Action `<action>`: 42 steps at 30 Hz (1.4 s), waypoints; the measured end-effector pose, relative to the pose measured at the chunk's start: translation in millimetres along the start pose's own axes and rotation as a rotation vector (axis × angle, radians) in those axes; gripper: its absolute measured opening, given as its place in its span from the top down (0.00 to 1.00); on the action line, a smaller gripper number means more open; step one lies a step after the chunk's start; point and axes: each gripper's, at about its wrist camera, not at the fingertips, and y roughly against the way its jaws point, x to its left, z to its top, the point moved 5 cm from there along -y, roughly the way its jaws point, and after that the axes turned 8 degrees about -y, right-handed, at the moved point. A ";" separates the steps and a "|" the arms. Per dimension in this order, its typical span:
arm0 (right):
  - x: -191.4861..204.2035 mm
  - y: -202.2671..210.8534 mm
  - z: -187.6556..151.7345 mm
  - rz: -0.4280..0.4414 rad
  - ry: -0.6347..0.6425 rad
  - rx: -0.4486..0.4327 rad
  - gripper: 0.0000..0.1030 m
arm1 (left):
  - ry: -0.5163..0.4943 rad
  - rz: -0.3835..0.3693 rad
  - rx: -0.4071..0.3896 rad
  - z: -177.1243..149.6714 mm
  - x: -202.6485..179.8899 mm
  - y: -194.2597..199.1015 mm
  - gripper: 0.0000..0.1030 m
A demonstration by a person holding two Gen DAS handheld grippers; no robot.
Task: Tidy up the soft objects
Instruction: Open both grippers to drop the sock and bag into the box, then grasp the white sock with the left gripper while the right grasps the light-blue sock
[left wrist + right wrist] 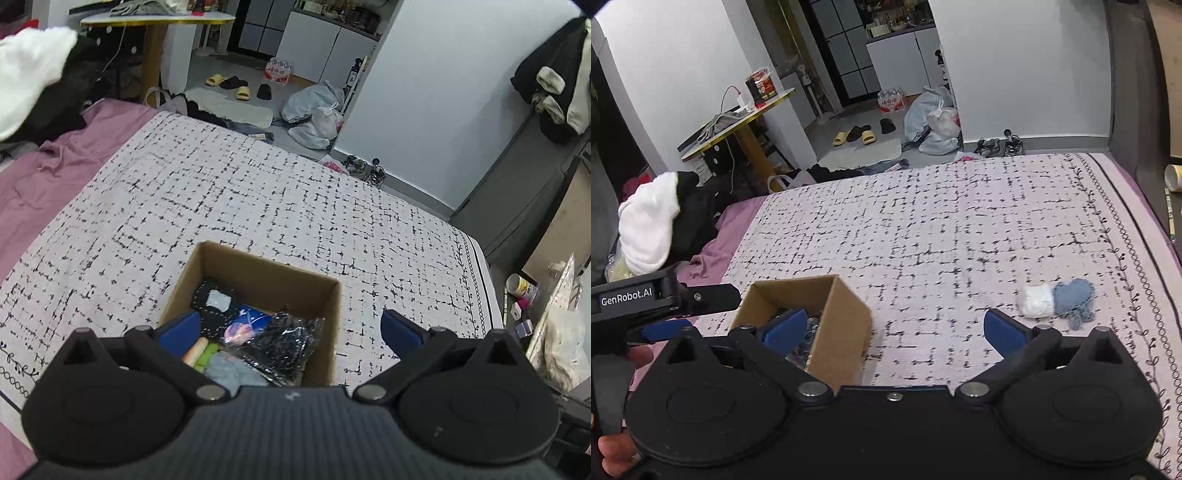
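Observation:
An open cardboard box (pixel 266 266) stands on the bed's black-and-white patterned cover (pixel 258 192). Inside it lie several soft items: black fabric (pixel 214 295), a blue piece, an orange and green piece, a pale blue cloth (pixel 232 373) and a crinkled black bag (pixel 280 343). My left gripper (pixel 291 325) hangs open just above the box with nothing between its blue pads. My right gripper (pixel 895 325) is open and empty over the cover, just right of the box (pixel 842 332). A white rolled cloth (pixel 1036 301) and a blue knitted cloth (pixel 1073 297) lie touching each other ahead of its right finger.
A heap of white and black clothes (pixel 650 229) sits on the purple sheet (pixel 55 166) at the bed's left. Beyond the bed's far edge are a yellow-rimmed table (pixel 738 125), slippers (pixel 853 136) and plastic bags (pixel 934 122). A dark cabinet (pixel 517 206) stands by the right edge.

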 end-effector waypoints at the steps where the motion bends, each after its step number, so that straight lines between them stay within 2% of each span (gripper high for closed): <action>1: -4.1 1.5 1.4 0.003 -0.002 -0.005 0.00 | -0.007 0.002 -0.003 -0.1 -4.3 -0.8 0.00; 7: -32.0 5.1 11.6 0.005 -0.038 -0.026 0.00 | -0.040 0.015 0.002 -1.8 -25.9 -6.8 0.00; 14: -63.9 5.1 22.8 0.003 -0.073 -0.037 0.00 | -0.087 -0.032 0.016 -4.2 -56.3 -17.8 0.00; 21: -97.9 0.2 24.1 0.012 -0.148 -0.060 0.00 | -0.119 -0.025 0.054 -6.1 -83.6 -34.6 0.00; 25: -122.4 -7.9 16.1 0.015 -0.214 -0.065 0.00 | -0.133 -0.027 0.107 -11.2 -93.1 -51.3 0.00; 34: -164.8 -23.3 16.0 0.006 -0.389 -0.069 0.00 | -0.152 -0.034 0.155 -19.1 -119.9 -92.1 0.01; 36: -176.4 -29.3 15.2 0.022 -0.455 -0.051 0.03 | -0.154 -0.048 0.159 -19.8 -128.0 -105.3 0.02; 38: -187.1 -38.3 14.2 0.041 -0.510 -0.026 0.09 | -0.146 -0.062 0.163 -19.5 -134.6 -117.9 0.03; 42: -203.6 -56.7 11.6 -0.011 -0.541 0.009 0.23 | -0.151 -0.090 0.167 -17.6 -149.3 -143.0 0.05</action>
